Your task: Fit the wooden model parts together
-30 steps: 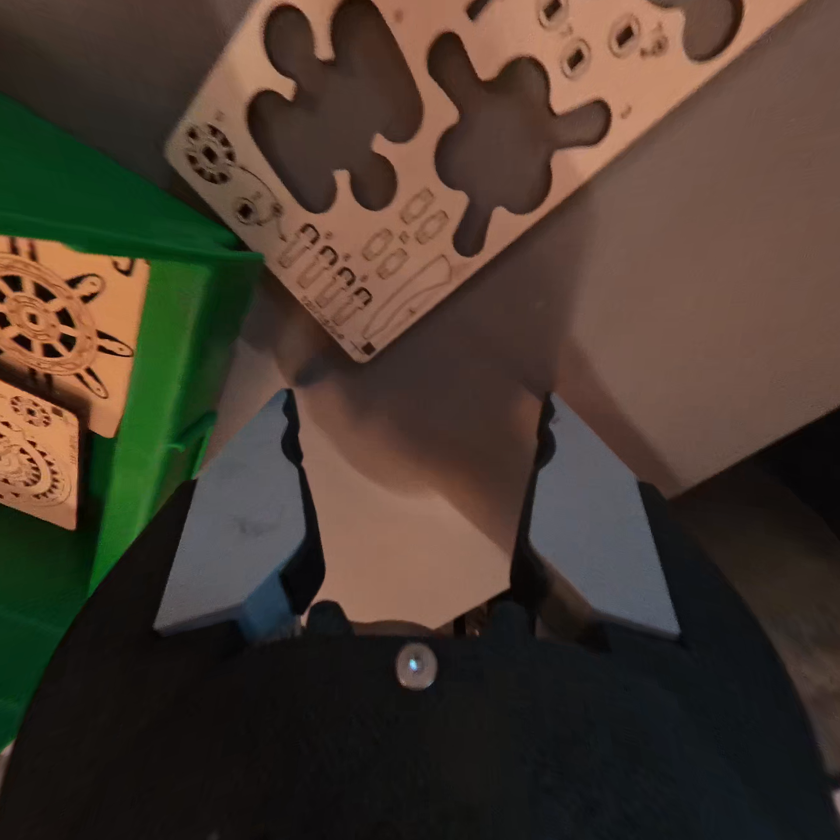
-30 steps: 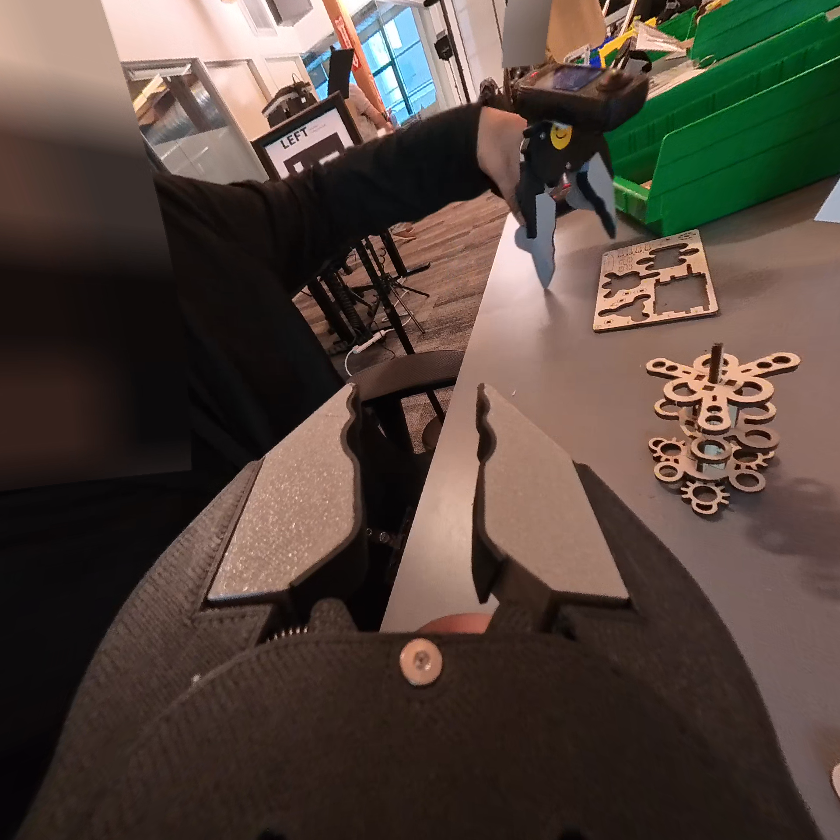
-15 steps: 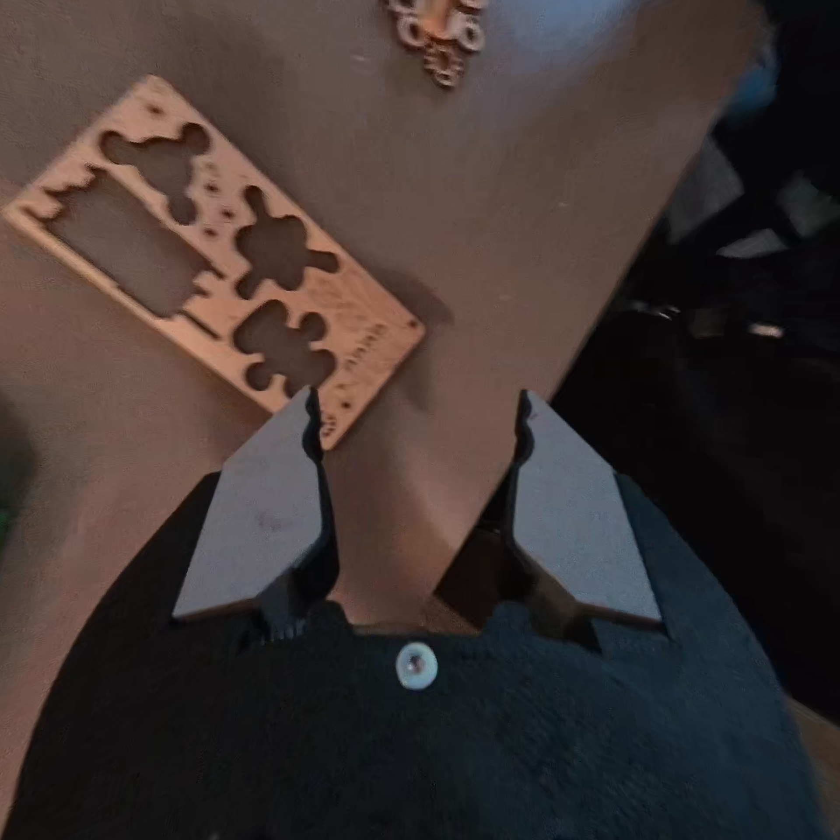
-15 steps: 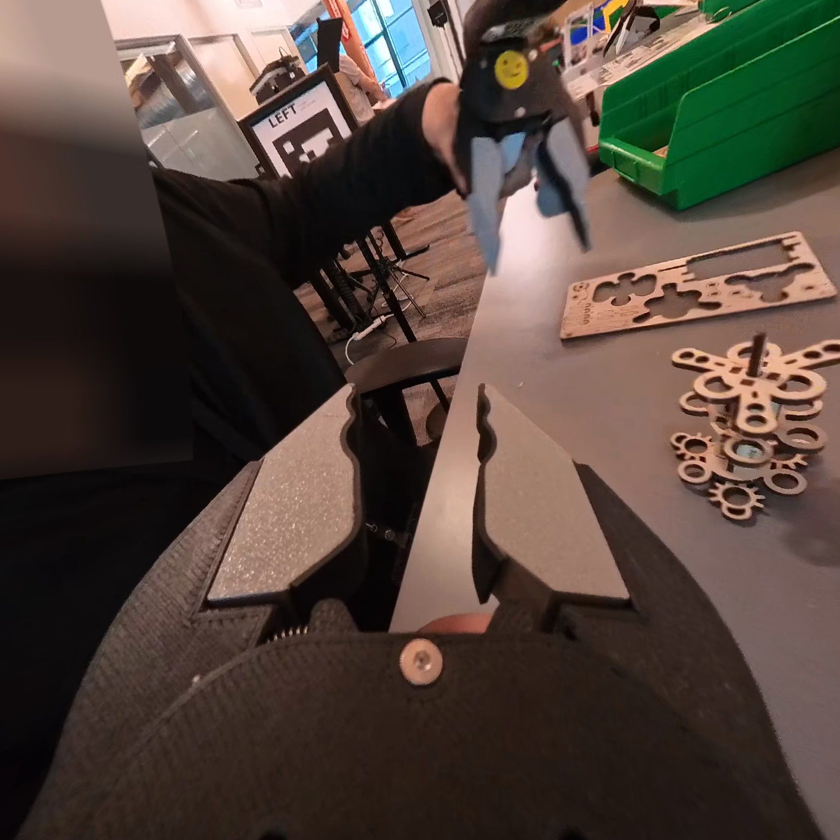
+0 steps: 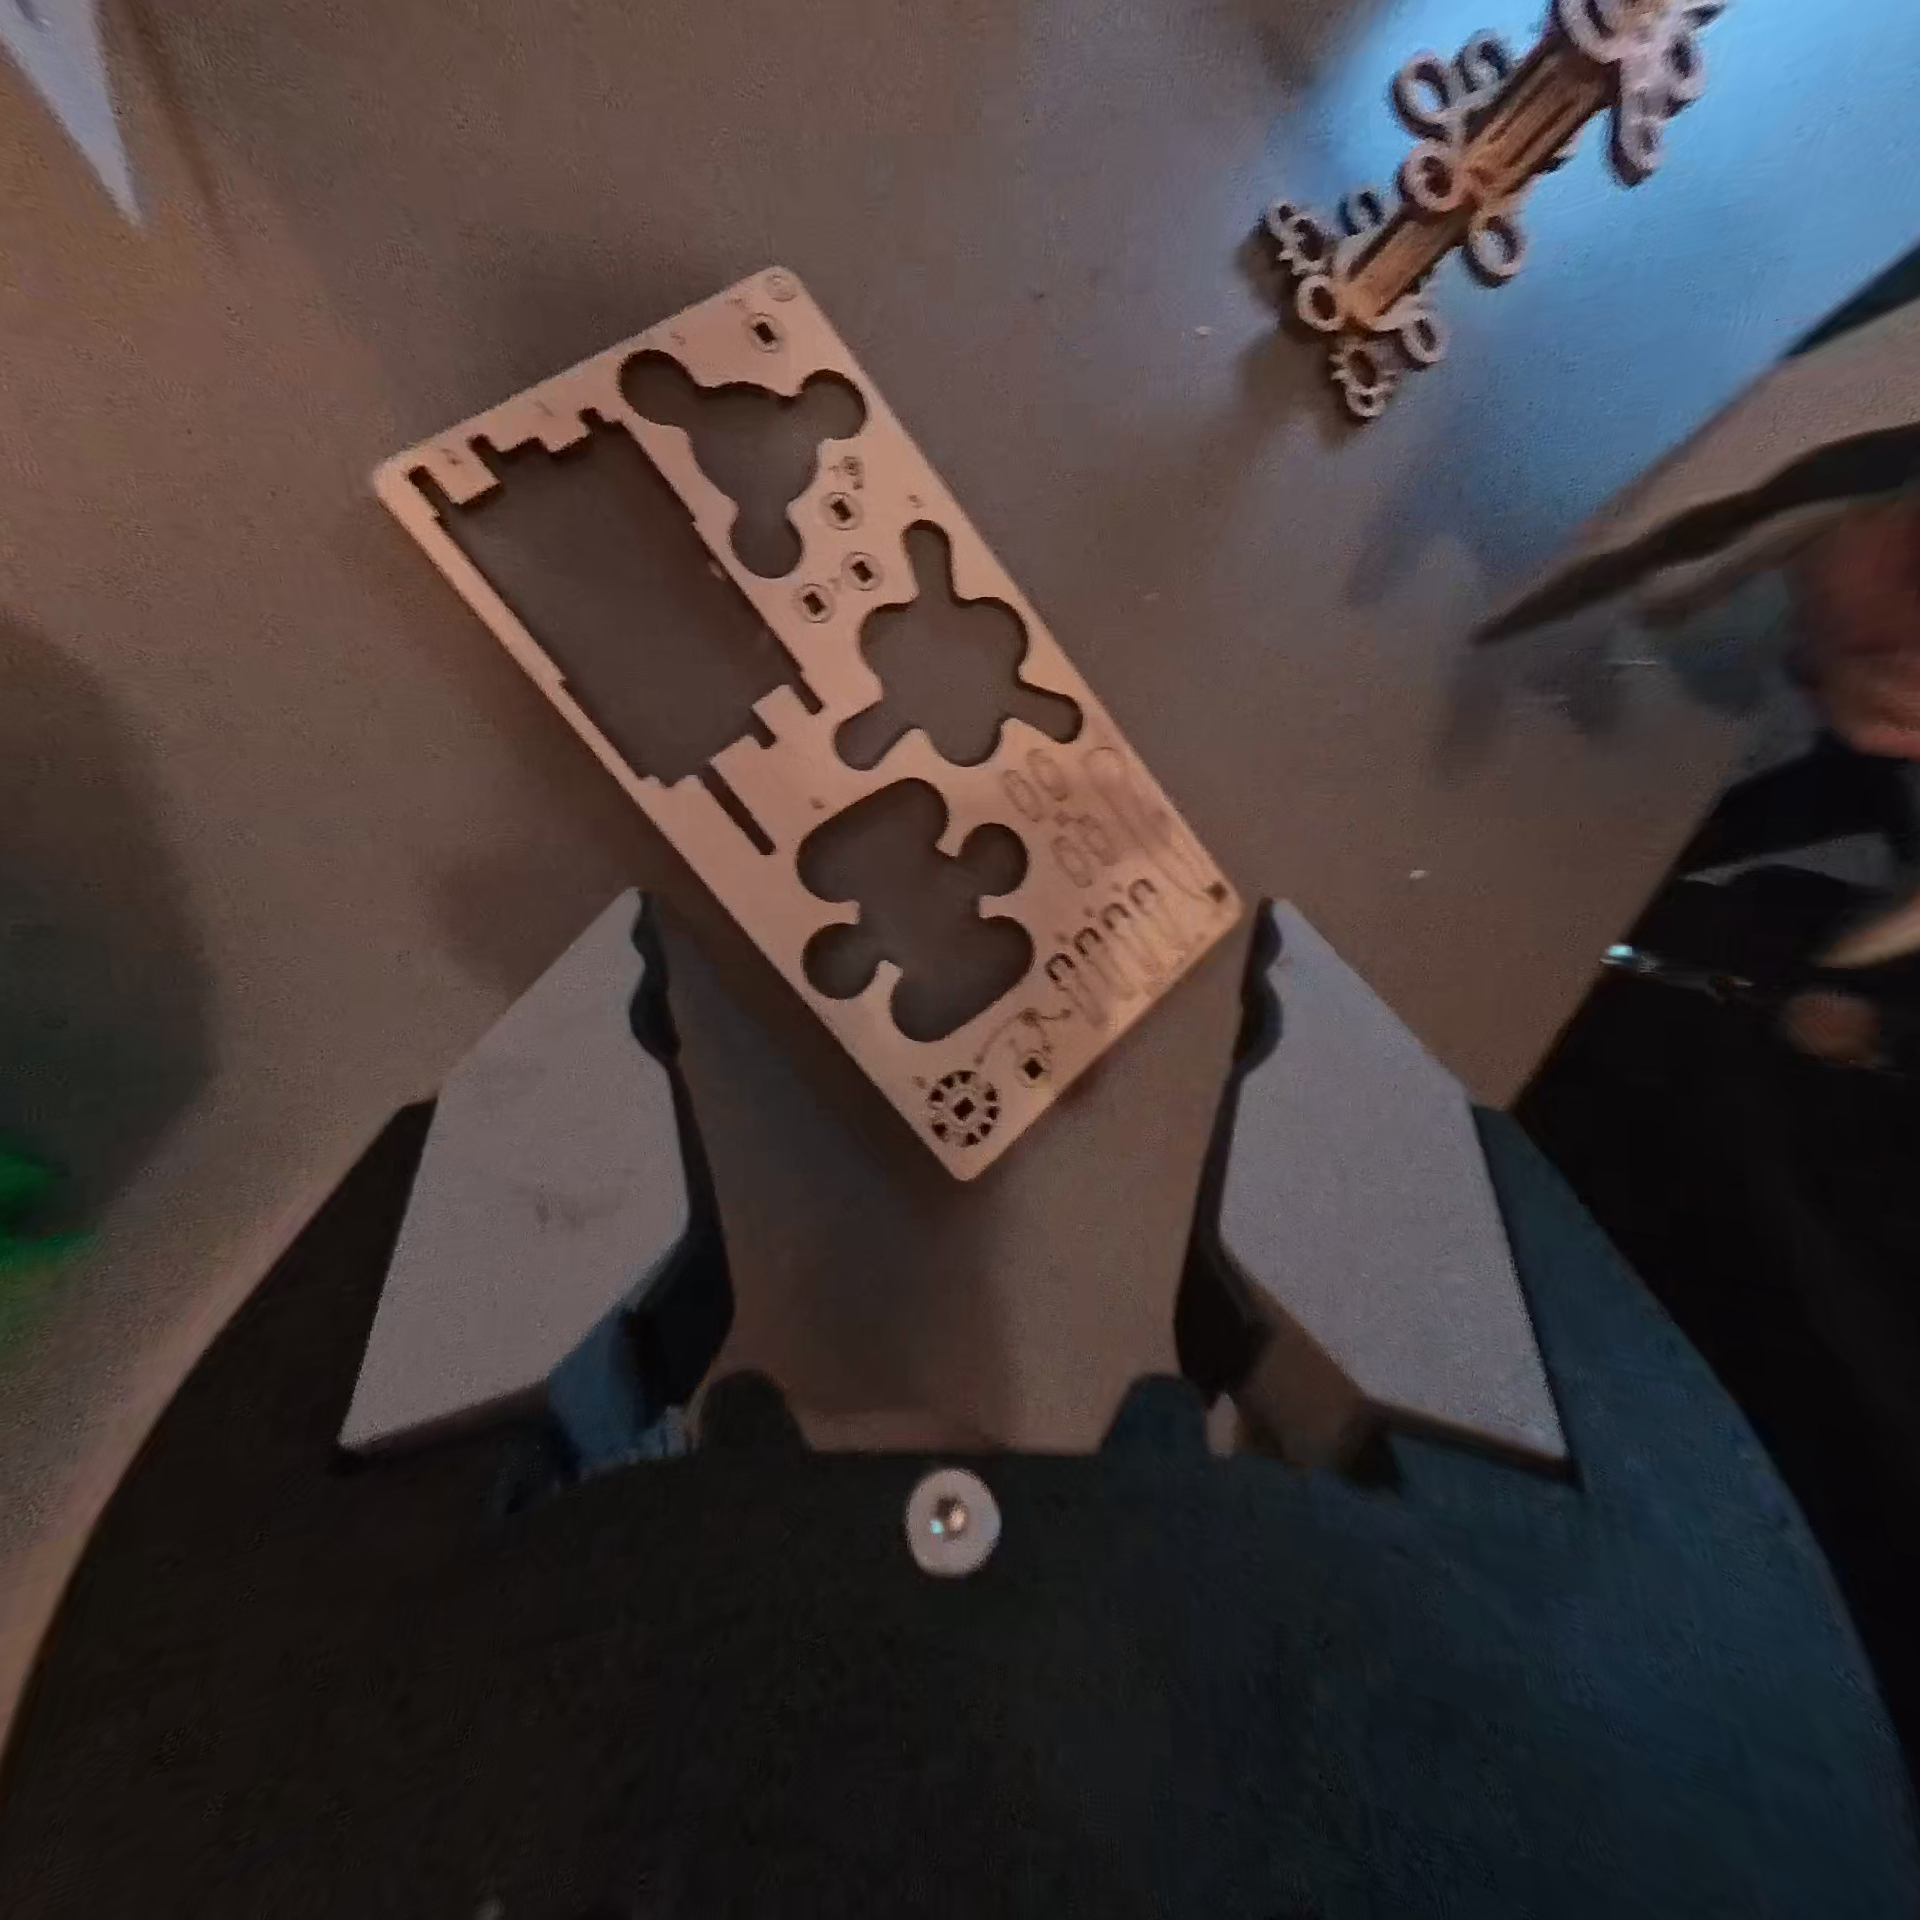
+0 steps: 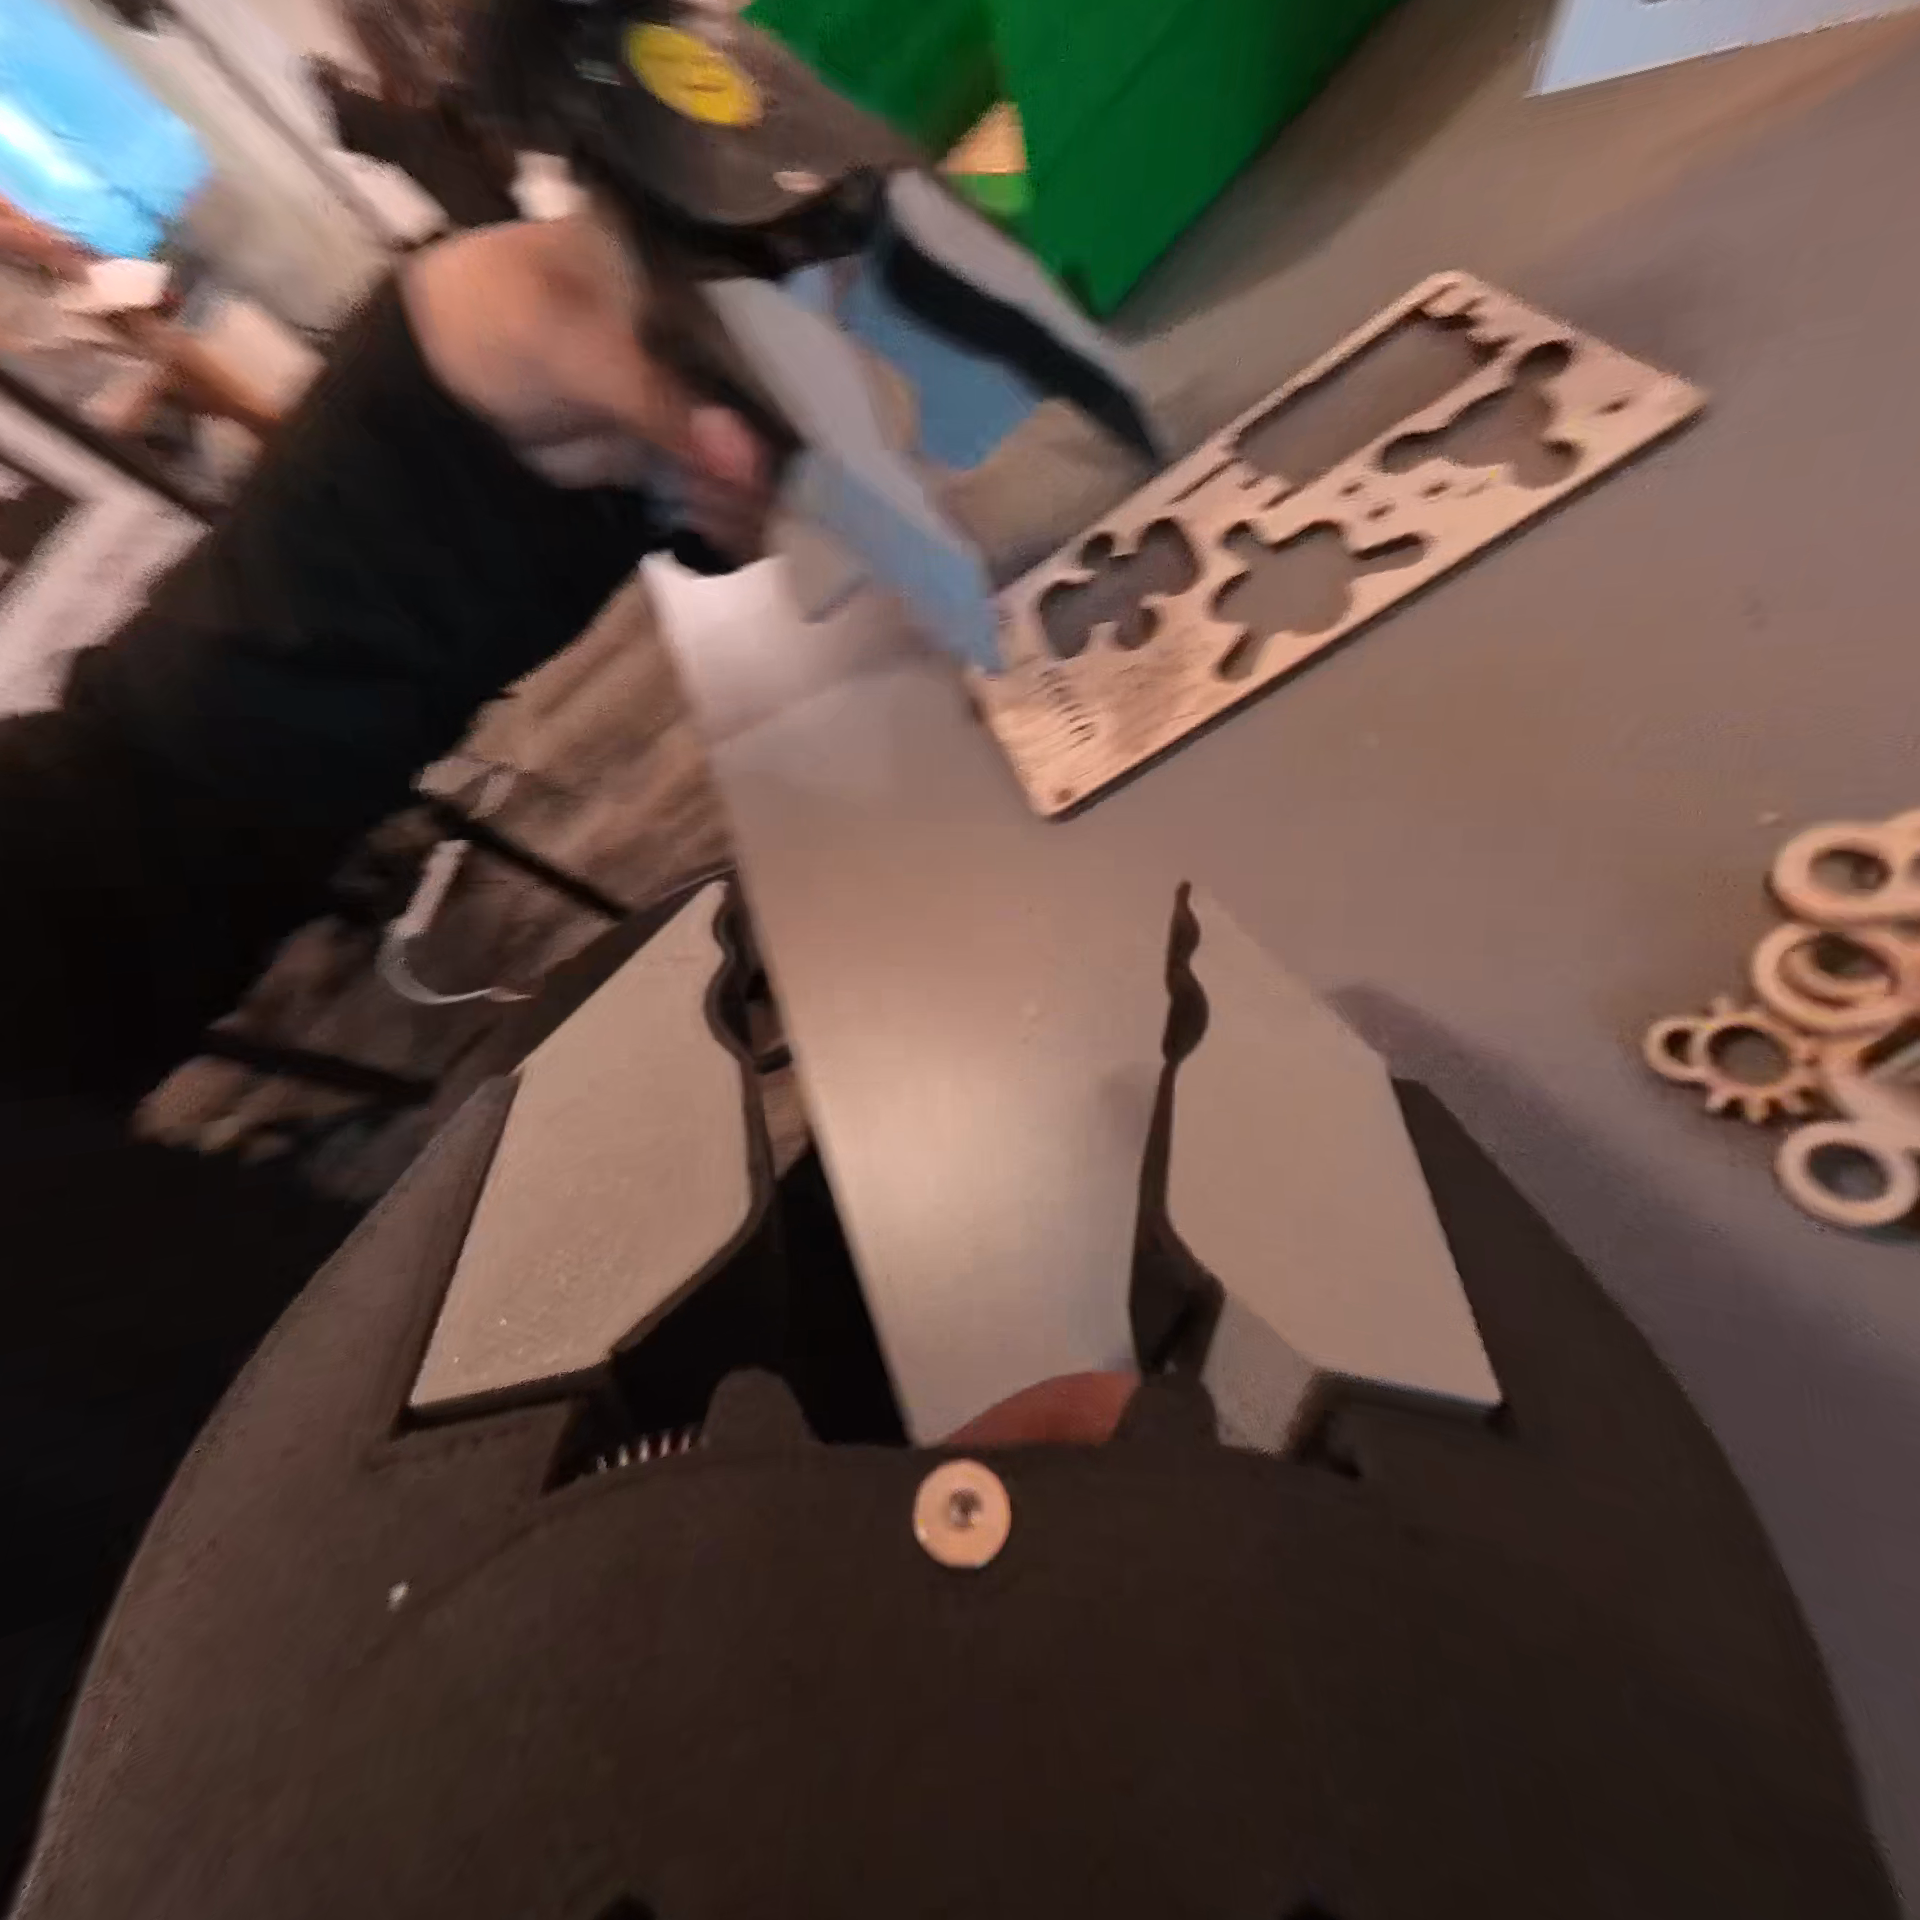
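A flat wooden sheet (image 5: 790,821) with several cut-out holes lies on the grey table (image 5: 1039,208). My left gripper (image 5: 951,914) is open and empty, and hovers just above the sheet's near corner, which shows between its tips. The stacked wooden model (image 5: 1423,218) of ringed and toothed discs stands at the upper right. In the right wrist view my right gripper (image 6: 956,904) is open and empty over the table's left edge. The sheet (image 6: 1143,696) lies ahead of it with the left gripper (image 6: 1060,540) over its near end. The model (image 6: 1813,1091) is at the right edge.
A green bin (image 6: 1091,125) stands at the back of the table (image 6: 1455,831), with a white paper (image 6: 1714,42) at the far right. The table edge runs beneath my right gripper, with floor and a person's dark sleeve (image 6: 312,623) to the left.
My left gripper has swung away from the green bin and come down over the sheet's corner. My right gripper has opened wider and turned towards the table. Both views are motion-blurred.
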Demonstrator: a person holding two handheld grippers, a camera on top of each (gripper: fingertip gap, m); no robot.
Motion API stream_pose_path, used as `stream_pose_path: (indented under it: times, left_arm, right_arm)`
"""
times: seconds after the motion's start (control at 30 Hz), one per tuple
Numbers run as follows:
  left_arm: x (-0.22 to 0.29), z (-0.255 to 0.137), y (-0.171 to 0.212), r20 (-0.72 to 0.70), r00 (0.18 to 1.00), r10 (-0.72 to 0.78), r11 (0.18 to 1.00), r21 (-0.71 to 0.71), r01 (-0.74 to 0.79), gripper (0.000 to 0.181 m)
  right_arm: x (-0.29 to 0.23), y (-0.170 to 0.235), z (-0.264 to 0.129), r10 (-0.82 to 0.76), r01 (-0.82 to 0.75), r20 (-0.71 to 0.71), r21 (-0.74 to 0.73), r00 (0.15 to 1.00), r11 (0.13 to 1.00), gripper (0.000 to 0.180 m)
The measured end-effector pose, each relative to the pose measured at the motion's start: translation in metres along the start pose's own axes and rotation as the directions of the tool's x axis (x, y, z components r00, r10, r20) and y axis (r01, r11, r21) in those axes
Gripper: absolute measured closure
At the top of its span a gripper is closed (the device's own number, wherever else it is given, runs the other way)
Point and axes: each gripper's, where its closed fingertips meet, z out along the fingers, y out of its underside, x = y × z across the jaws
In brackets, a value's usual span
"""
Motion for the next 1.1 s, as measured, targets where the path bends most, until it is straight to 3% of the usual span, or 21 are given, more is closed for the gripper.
stream_pose_path:
  times: [0.07,0.2,0.33,0.47,0.53,0.63,0.8,0.93,1.1]
  left_arm:
    - [0.017,-0.003,0.004,-0.102,0.995,-0.012,1.000,0.015,0.013,0.072]
    - [0.028,-0.010,0.019,-0.165,0.986,0.028,0.998,0.055,-0.019,0.088]
    - [0.030,-0.018,0.032,-0.231,0.973,0.019,0.994,0.107,0.006,0.113]
    - [-0.003,-0.026,0.027,-0.093,0.996,0.002,0.981,0.195,0.016,0.104]
    - [-0.011,-0.020,0.023,-0.059,0.998,0.004,0.981,0.196,0.007,0.124]
    - [-0.002,-0.007,0.025,-0.088,0.996,0.001,0.993,0.121,0.009,0.175]
    - [0.034,-0.001,0.038,-0.296,0.954,0.034,0.999,0.047,-0.021,0.181]
    - [0.041,-0.004,0.046,-0.319,0.946,0.056,0.998,0.039,-0.046,0.181]
    - [0.054,-0.005,0.054,-0.345,0.932,0.116,0.993,0.029,-0.113,0.181]
  right_arm:
    - [0.017,-0.006,0.020,0.000,0.000,-0.112,-0.002,0.994,1.000,0.096]
    - [0.037,-0.012,0.051,0.030,-0.031,-0.219,-0.004,0.975,0.999,0.070]
    - [0.046,-0.024,0.062,0.066,-0.060,-0.255,0.034,0.965,0.998,0.079]
    - [0.045,-0.030,0.074,0.084,-0.079,-0.241,0.028,0.967,0.996,0.087]
    - [0.044,-0.034,0.078,0.091,-0.086,-0.236,0.032,0.967,0.996,0.085]
    - [0.049,-0.040,0.082,0.101,-0.091,-0.248,0.051,0.963,0.995,0.080]
    - [0.061,-0.045,0.084,0.177,-0.163,-0.216,0.081,0.960,0.983,0.117]
    - [0.064,-0.042,0.084,0.211,-0.203,-0.178,0.062,0.961,0.977,0.151]
    - [0.059,-0.047,0.077,0.158,-0.144,-0.167,0.092,0.973,0.985,0.180]
